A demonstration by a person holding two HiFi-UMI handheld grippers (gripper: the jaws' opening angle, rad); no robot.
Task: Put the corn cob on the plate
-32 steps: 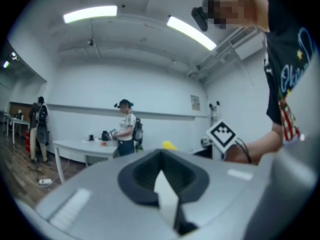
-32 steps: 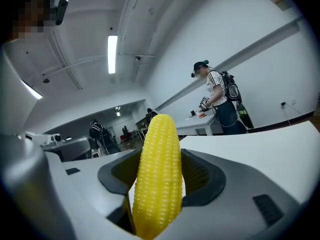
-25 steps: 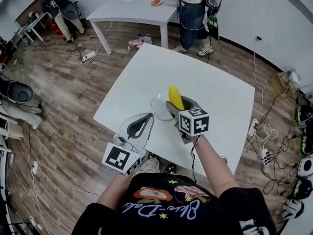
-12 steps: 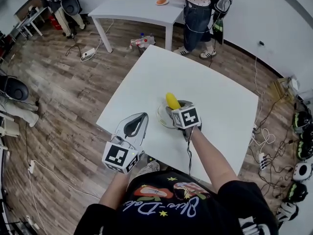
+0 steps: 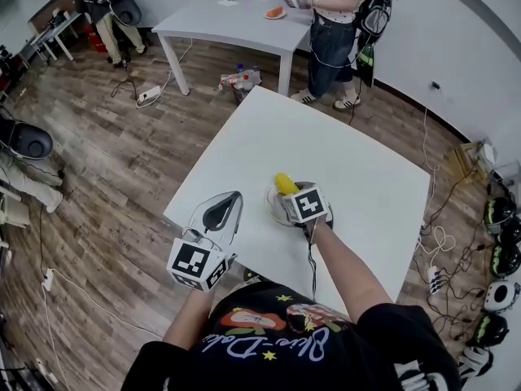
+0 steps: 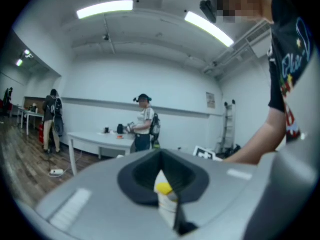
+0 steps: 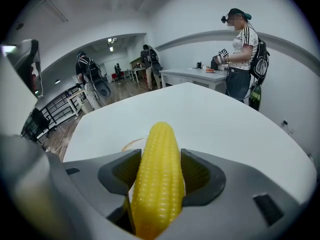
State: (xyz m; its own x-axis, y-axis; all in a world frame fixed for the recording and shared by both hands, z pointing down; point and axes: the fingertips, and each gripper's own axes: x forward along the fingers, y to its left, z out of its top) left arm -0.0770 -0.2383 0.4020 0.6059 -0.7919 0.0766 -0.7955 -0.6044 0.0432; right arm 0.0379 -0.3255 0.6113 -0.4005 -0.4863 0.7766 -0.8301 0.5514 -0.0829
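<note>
A yellow corn cob (image 5: 284, 182) is clamped lengthwise between the jaws of my right gripper (image 5: 291, 191), its tip pointing away from me. It hangs low over a clear glass plate (image 5: 270, 205) near the front of the white table (image 5: 350, 161). In the right gripper view the corn cob (image 7: 157, 184) fills the gap of that gripper (image 7: 159, 176), and the plate's rim (image 7: 131, 144) shows just beyond. My left gripper (image 5: 236, 195) hovers at the table's front-left edge, shut and holding nothing. In its own view, the left gripper (image 6: 162, 184) lets a sliver of yellow show past its closed jaws.
A second white table (image 5: 232, 13) stands behind, with a person (image 5: 338, 23) beside it working with grippers. More people stand at the far left. Cables and a power strip (image 5: 148, 95) lie on the wooden floor. Helmets (image 5: 496, 243) sit at the right.
My right gripper has carried the corn cob down and slightly towards me, from above the plate to close over it. The left gripper has hardly moved.
</note>
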